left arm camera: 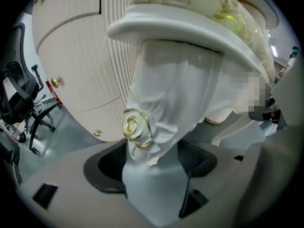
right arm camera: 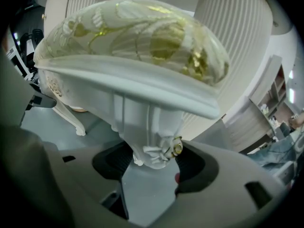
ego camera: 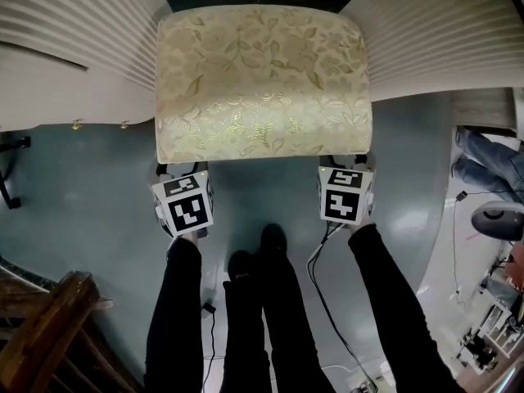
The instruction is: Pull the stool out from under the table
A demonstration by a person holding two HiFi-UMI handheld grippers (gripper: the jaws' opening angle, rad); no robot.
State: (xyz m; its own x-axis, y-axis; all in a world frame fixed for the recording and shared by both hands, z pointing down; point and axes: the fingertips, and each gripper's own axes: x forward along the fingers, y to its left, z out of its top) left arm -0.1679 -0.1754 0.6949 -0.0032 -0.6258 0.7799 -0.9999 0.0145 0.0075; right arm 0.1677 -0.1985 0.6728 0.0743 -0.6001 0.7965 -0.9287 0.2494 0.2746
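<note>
Left gripper view: my left gripper (left arm camera: 152,175) gapes wide around one carved front leg (left arm camera: 161,103) of the stool (left arm camera: 199,13), not clamped on it. My right gripper (right arm camera: 149,175) straddles the other front leg (right arm camera: 149,127) just as wide. The seat juts out from the fluted white table (ego camera: 74,39).

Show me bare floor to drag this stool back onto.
Bare floor lies between the left gripper and right gripper, back from the stool to the person's shoes. More lies left of the left gripper, toward the wooden frame. The right edge is crowded with cables and gear.
</note>
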